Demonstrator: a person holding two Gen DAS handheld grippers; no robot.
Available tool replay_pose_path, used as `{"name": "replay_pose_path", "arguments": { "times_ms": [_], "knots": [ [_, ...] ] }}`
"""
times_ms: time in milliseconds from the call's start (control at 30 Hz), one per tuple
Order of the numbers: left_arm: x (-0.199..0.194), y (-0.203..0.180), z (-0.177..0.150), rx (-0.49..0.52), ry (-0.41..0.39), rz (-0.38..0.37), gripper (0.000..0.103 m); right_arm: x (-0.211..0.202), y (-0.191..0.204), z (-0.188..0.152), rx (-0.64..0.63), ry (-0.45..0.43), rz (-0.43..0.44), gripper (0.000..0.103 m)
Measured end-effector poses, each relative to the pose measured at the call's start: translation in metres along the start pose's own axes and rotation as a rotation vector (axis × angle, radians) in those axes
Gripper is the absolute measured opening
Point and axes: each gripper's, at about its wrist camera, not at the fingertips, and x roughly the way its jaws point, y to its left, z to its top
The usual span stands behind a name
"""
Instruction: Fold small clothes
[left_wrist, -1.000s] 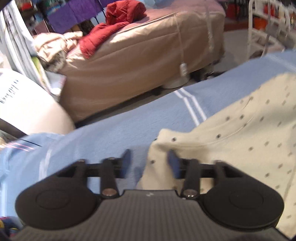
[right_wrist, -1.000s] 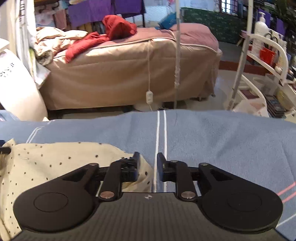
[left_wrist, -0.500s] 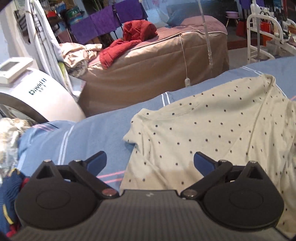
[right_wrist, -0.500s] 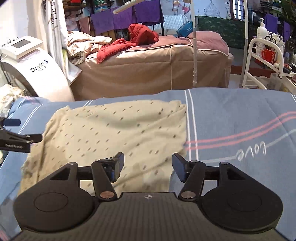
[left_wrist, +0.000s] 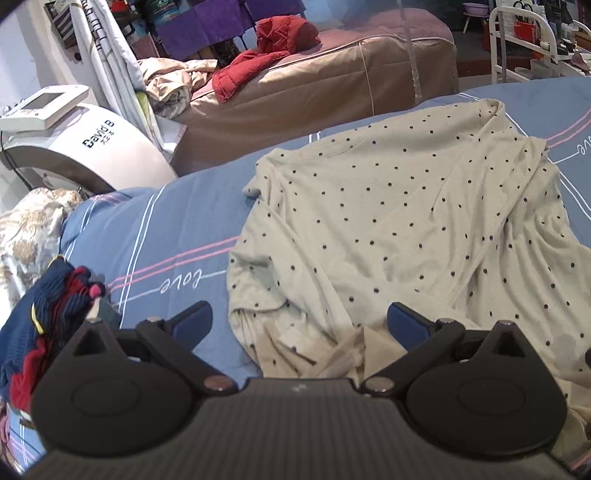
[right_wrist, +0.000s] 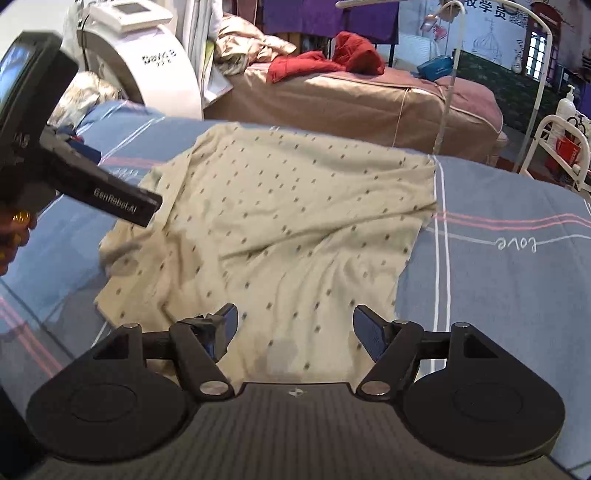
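Observation:
A cream garment with dark dots (left_wrist: 388, 229) lies spread and wrinkled on the blue bed cover (left_wrist: 166, 236). It also shows in the right wrist view (right_wrist: 295, 221). My left gripper (left_wrist: 299, 321) is open and empty, held above the garment's near left edge. My right gripper (right_wrist: 295, 325) is open and empty, held above the garment's near edge. The left gripper's body (right_wrist: 74, 173) shows at the left of the right wrist view.
A pile of navy and red clothes (left_wrist: 44, 317) lies at the left on the bed cover. A white machine (left_wrist: 81, 147) stands beyond the bed's far left. A tan bed (left_wrist: 314, 81) with red clothing (left_wrist: 273, 48) stands behind. A white rack (right_wrist: 554, 147) is at the far right.
Both grippers opened, let go of the garment's far edge and pulled back and up. The garment now lies spread on the cover.

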Motion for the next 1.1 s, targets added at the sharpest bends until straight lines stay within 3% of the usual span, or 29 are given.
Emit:
{"name": "replay_pose_path", "arguments": {
  "times_ms": [133,300,633,967,1100],
  "knots": [
    [-0.021,0.000,-0.016,-0.043,0.016,0.007,0.103,-0.008,0.009,-0.013,0.024,0.021,-0.012,0.103],
    [-0.030,0.005,-0.034,-0.155,0.079,-0.108,0.103,-0.018,0.010,-0.023,0.092,0.019,-0.011,0.103],
    [-0.030,0.002,-0.055,-0.156,0.107,-0.107,0.103,-0.023,0.014,-0.029,0.095,0.002,-0.014,0.103],
    [-0.019,0.012,-0.071,-0.162,0.135,-0.051,0.103,-0.024,0.027,-0.032,0.068,-0.015,0.058,0.103],
    [-0.013,0.041,-0.084,-0.248,0.138,0.016,0.103,-0.021,0.050,-0.026,-0.020,-0.039,0.114,0.103]
  ]
}}
